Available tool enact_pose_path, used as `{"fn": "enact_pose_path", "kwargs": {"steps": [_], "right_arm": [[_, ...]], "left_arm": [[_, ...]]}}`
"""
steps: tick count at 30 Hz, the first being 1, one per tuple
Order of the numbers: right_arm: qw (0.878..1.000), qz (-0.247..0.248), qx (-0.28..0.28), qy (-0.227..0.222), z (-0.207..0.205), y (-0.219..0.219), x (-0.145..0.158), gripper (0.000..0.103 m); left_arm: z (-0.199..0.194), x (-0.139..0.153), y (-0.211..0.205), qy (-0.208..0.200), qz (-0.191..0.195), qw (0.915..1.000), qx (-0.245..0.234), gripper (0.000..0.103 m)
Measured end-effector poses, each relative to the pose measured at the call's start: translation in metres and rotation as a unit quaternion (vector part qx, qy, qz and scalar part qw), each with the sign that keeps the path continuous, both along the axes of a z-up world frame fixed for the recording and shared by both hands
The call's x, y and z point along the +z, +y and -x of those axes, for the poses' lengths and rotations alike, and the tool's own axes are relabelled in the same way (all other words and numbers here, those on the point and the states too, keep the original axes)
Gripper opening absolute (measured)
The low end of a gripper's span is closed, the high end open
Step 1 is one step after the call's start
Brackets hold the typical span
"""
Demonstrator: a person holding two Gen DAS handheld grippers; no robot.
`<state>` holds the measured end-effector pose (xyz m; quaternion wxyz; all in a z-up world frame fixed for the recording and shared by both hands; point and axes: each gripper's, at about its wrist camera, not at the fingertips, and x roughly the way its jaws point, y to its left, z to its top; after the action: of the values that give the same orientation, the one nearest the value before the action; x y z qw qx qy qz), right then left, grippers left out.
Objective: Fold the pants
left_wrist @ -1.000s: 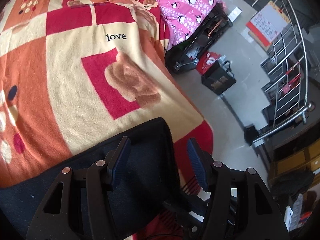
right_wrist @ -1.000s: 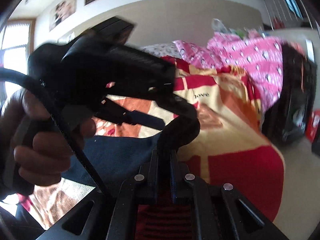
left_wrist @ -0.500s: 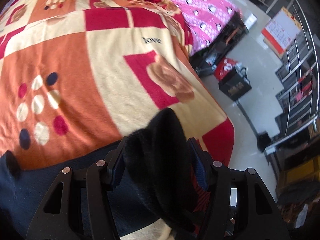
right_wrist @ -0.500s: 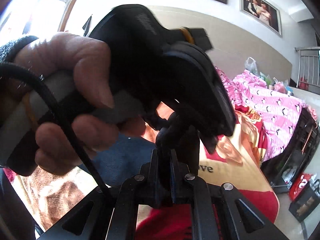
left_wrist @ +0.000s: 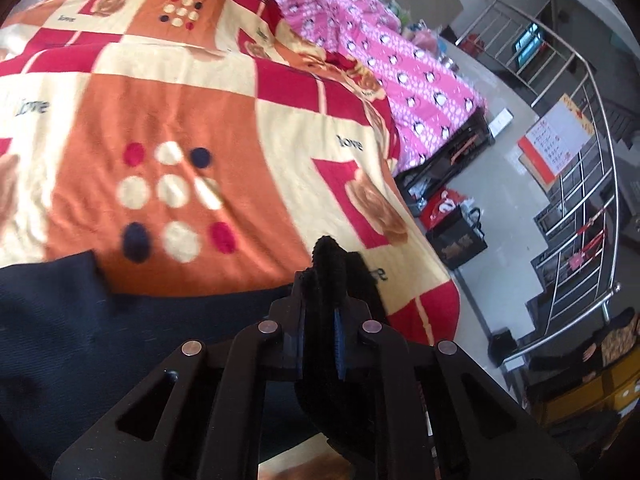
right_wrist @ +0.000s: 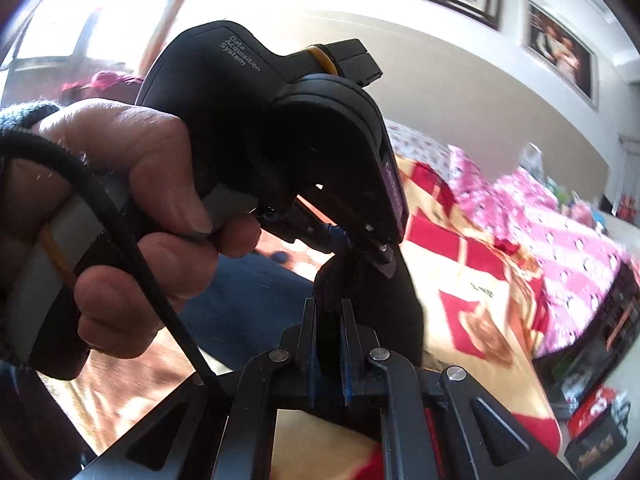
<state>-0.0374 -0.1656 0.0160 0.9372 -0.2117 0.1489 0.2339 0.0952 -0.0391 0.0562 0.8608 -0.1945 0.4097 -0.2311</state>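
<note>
Dark navy pants (left_wrist: 80, 320) lie across the near edge of a bed. My left gripper (left_wrist: 324, 280) is closing its jaws, and a bunched black fold of the pants (left_wrist: 330, 252) is pinched between the pads and sticks up above them. In the right wrist view, my right gripper (right_wrist: 328, 308) is shut on another fold of the same pants (right_wrist: 396, 312). The left gripper (right_wrist: 360, 248) sits just beyond it, held by a person's hand (right_wrist: 132, 184), so both grips are close together. The cloth hangs between and below them.
A patchwork blanket (left_wrist: 180, 100) in orange, red and cream covers the bed. Pink penguin bedding (left_wrist: 400, 68) lies at the far right. On the floor beside the bed stand a black bag (left_wrist: 456, 240) and a metal stair railing (left_wrist: 580, 200).
The left jaws went from wide apart over flat cloth to closed on a bunched fold. Both grippers moved across the bed with the cloth, and the left gripper came close in front of the right.
</note>
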Motion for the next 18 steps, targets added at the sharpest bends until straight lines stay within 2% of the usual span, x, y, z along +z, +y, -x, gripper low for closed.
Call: {"fn": "enact_pose_path", "kwargs": {"steps": [5,9,13,17,18], "right_arm": [[0.998,0.019,0.054,-0.001,0.010,0.051,-0.001,0.009],[0.995,0.032,0.096,-0.006,0.018,0.095,-0.001,0.008],[0.992,0.045,0.121,-0.003,0.015,0.129,-0.003,0.008],[0.991,0.051,0.127,0.000,0.011,0.145,-0.002,0.008],[0.991,0.054,0.125,0.003,0.009,0.148,-0.004,0.008]], "left_arm": [[0.011,-0.008,0.065,0.008,0.012,0.9993,0.035,0.009],[0.019,-0.014,0.103,0.012,0.003,0.9983,0.056,0.009],[0.022,-0.019,0.129,0.012,0.008,0.9973,0.071,0.009],[0.019,-0.028,0.138,0.013,0.007,0.9971,0.075,0.010],[0.016,-0.033,0.138,0.020,-0.001,0.9970,0.075,0.014]]}}
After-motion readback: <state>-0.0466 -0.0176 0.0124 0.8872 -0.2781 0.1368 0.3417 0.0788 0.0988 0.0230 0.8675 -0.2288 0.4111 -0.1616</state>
